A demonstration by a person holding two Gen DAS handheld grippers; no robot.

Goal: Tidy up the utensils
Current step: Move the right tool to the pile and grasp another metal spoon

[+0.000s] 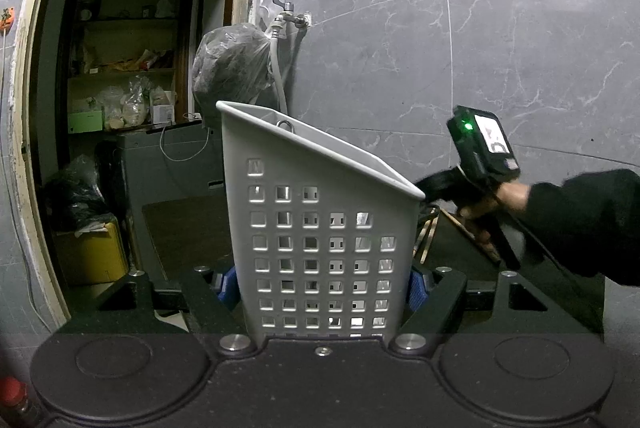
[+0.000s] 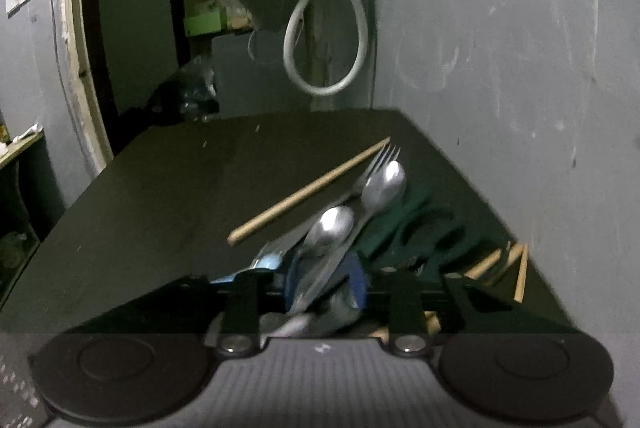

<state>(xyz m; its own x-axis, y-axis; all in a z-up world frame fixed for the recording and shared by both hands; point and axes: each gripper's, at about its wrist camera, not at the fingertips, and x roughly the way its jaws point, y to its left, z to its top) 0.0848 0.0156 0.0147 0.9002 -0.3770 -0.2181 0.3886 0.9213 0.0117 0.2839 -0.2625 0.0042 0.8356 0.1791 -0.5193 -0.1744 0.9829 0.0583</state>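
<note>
The left gripper (image 1: 320,282) is clamped on a grey perforated caddy (image 1: 316,228), its blue pads (image 1: 418,288) pressed to both side walls; the caddy stands upright on the dark table (image 1: 184,228). Past its right rim, the person's right hand (image 1: 492,203) in a black sleeve (image 1: 588,224) carries the other gripper low over the table.

In the right wrist view, the right gripper (image 2: 324,288) has its blue pads (image 2: 358,284) around a bundle of cutlery: two spoons (image 2: 332,224) and a fork (image 2: 380,155) stick out ahead (blur hides whether the pads press on them). A wooden stick (image 2: 308,191) lies just left of the bundle, dark green scissors (image 2: 424,232) just right, more wooden sticks (image 2: 516,264) further right. Behind the table, a hose (image 2: 356,15) loops down the grey wall (image 2: 500,27).
</note>
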